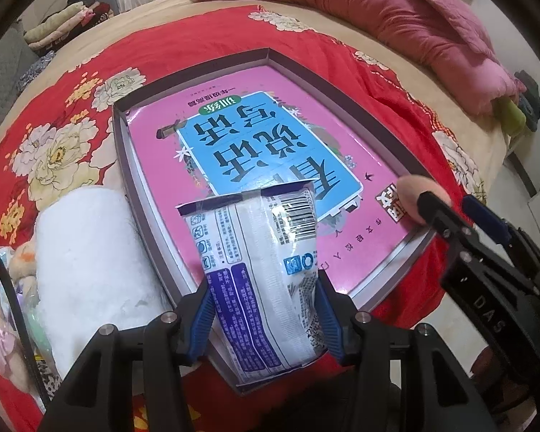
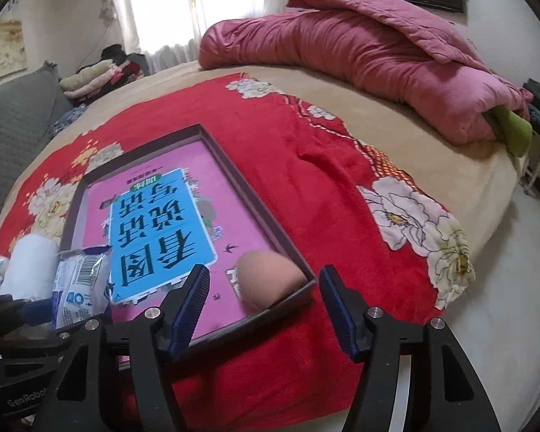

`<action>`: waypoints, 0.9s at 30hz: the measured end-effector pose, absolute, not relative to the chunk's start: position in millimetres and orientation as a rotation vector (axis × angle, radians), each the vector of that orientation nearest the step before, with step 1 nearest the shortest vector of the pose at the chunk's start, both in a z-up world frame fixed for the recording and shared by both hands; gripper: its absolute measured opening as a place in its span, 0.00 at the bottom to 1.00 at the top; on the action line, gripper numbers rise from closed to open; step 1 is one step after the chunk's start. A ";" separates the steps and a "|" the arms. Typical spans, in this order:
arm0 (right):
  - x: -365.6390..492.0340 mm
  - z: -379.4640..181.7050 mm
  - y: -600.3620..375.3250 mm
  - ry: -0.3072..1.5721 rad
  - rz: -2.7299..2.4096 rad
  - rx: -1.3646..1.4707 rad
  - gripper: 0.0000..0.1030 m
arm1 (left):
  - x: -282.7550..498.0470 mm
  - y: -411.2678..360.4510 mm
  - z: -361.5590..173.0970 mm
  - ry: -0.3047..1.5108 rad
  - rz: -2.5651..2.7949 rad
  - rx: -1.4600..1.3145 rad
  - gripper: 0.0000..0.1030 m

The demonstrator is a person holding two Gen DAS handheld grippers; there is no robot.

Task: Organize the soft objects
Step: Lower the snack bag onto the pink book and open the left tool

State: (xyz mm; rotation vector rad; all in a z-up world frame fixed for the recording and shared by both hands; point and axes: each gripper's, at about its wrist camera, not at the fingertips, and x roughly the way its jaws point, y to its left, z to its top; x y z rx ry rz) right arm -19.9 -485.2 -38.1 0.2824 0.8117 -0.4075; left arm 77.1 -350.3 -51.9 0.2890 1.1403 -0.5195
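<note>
My left gripper (image 1: 264, 288) is shut on a white and blue soft pack (image 1: 255, 252), held over the near edge of a shallow grey box (image 1: 120, 144). A pink and blue book (image 1: 270, 144) lies flat inside the box. A peach egg-shaped sponge (image 2: 270, 280) rests in the box's near right corner. My right gripper (image 2: 264, 273) stands open just above it, pads clear of the sponge on both sides. The left wrist view shows the right gripper (image 1: 446, 199) by the sponge (image 1: 414, 194). The pack (image 2: 79, 288) shows at the left of the right wrist view.
The box (image 2: 252, 194) sits on a red floral blanket (image 2: 324, 180) over a beige bed. A white fluffy roll (image 1: 86, 252) and small soft toys (image 1: 21, 266) lie left of the box. A rolled pink quilt (image 2: 378, 54) lies at the back, folded clothes (image 2: 97, 75) far left.
</note>
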 end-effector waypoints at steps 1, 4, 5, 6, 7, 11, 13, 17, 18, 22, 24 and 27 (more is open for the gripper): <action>-20.5 -37.5 -486.0 0.809 -0.416 0.281 0.64 | 76.9 -350.8 -52.1 1.138 -0.518 0.291 0.51; -20.9 -34.6 -486.4 0.797 -0.433 0.271 0.65 | 76.5 -351.7 -52.8 1.137 -0.513 0.293 0.51; -21.1 -33.8 -486.2 0.793 -0.435 0.269 0.65 | 76.3 -352.4 -53.2 1.136 -0.512 0.298 0.51; -21.1 -32.8 -486.1 0.789 -0.438 0.267 0.65 | 76.0 -352.6 -53.5 1.135 -0.510 0.303 0.51; -21.2 -32.4 -486.0 0.786 -0.440 0.267 0.66 | 75.7 -353.1 -53.9 1.134 -0.508 0.309 0.51; -21.6 -31.6 -485.8 0.780 -0.444 0.264 0.69 | 75.4 -354.2 -54.9 1.131 -0.499 0.318 0.52; -21.9 -31.4 -486.2 0.778 -0.444 0.262 0.69 | 74.8 -354.1 -55.2 1.130 -0.497 0.320 0.53; -23.4 -30.3 -487.6 0.771 -0.452 0.268 0.70 | 73.7 -354.7 -55.7 1.138 -0.503 0.324 0.55; -23.9 -29.9 -488.3 0.769 -0.458 0.269 0.70 | 73.3 -354.7 -55.5 1.138 -0.506 0.323 0.55; -26.1 -27.7 -490.8 0.759 -0.469 0.276 0.71 | 71.8 -354.3 -54.9 1.141 -0.510 0.321 0.55; -27.0 -26.7 -491.6 0.754 -0.472 0.280 0.71 | 71.1 -352.5 -53.2 1.145 -0.513 0.312 0.56; -28.5 -24.3 -492.0 0.742 -0.477 0.285 0.71 | 70.1 -348.7 -47.9 1.142 -0.518 0.293 0.56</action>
